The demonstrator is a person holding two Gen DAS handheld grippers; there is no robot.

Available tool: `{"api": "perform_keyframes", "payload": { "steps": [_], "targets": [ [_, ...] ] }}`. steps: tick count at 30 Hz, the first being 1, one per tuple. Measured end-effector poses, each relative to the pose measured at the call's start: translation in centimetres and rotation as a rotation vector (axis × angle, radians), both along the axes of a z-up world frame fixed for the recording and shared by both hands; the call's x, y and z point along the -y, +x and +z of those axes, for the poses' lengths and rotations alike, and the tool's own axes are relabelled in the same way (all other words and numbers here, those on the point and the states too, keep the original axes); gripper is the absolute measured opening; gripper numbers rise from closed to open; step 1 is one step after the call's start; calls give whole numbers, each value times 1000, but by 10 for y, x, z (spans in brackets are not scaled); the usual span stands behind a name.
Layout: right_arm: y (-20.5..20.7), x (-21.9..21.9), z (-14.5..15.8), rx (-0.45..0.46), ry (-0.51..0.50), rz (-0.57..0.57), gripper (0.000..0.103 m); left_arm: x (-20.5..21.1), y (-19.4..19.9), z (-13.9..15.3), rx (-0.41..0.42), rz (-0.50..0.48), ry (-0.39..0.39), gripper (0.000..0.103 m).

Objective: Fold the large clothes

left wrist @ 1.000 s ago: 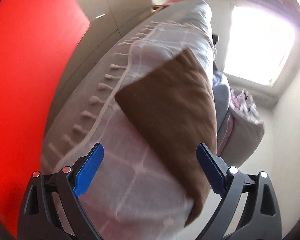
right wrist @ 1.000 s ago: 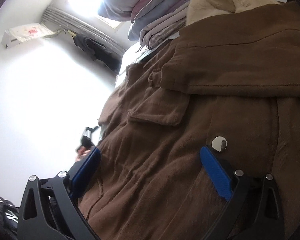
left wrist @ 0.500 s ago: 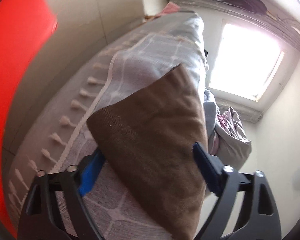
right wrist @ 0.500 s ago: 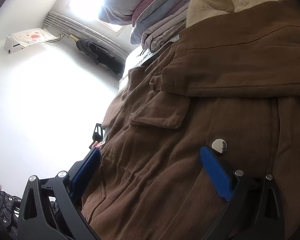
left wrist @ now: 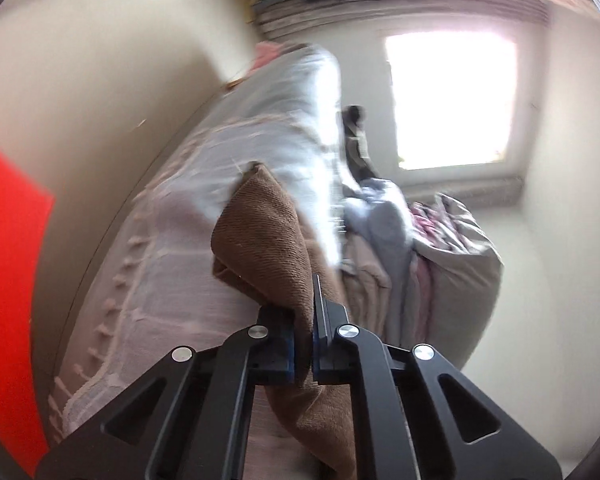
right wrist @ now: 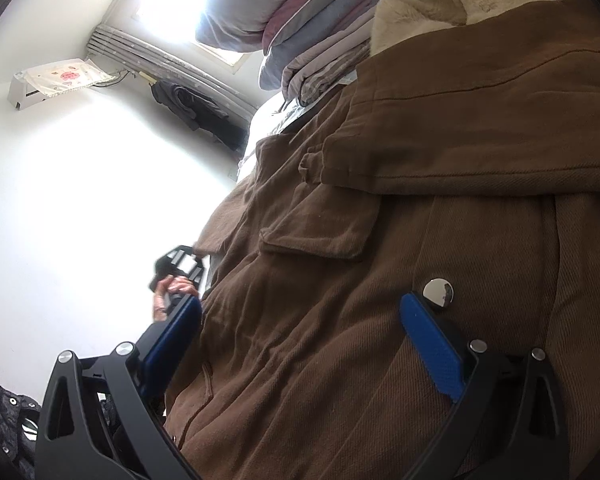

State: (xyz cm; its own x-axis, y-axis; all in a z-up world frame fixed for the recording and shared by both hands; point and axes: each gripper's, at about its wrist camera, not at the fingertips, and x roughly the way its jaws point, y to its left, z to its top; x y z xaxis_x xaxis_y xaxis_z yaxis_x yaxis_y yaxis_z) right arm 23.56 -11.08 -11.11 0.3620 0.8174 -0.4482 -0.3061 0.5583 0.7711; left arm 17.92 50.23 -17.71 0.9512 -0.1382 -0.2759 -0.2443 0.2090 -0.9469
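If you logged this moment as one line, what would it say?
task: fold coat | left gripper: shut on brown coat corner | right gripper: open over coat | surface: bedspread

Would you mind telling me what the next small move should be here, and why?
Probably lift the left gripper and carry its pinched corner of the brown coat across the body, since it is shut on the fabric, while the right gripper hangs open over the coat, gripping nothing.

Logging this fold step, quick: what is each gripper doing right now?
Left gripper: shut on a corner of the brown corduroy coat.
Right gripper: open, holding nothing, over the coat's front.
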Motion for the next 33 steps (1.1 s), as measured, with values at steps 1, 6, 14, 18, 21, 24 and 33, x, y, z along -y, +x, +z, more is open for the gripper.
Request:
{"api": "perform_keyframes", "payload": {
  "steps": [1,6,14,18,21,24,33],
  "targets": [
    [1,1,0,-15,8,-3,96,4,1,21,28,-13,34,4],
    [7,31,3,-174,186,-111,96,55,25,131,159,-148,196,4],
    [-17,128,59,-101,430,-317,96,257,81,254,343,-483,326,4],
    [-48,193,80,-16,556,-435,96,395,97,247,339,-701,392,4],
    [-62,232,69,-25,650,-528,96,503,110,203,259,-859,447,4],
    [-68,251,53,-61,723,-585,96,595,122,132,74,-1022,598,4],
    [-67,242,53,-83,814,-506,96,663,107,73,-144,-1194,892,21]
  ]
}}
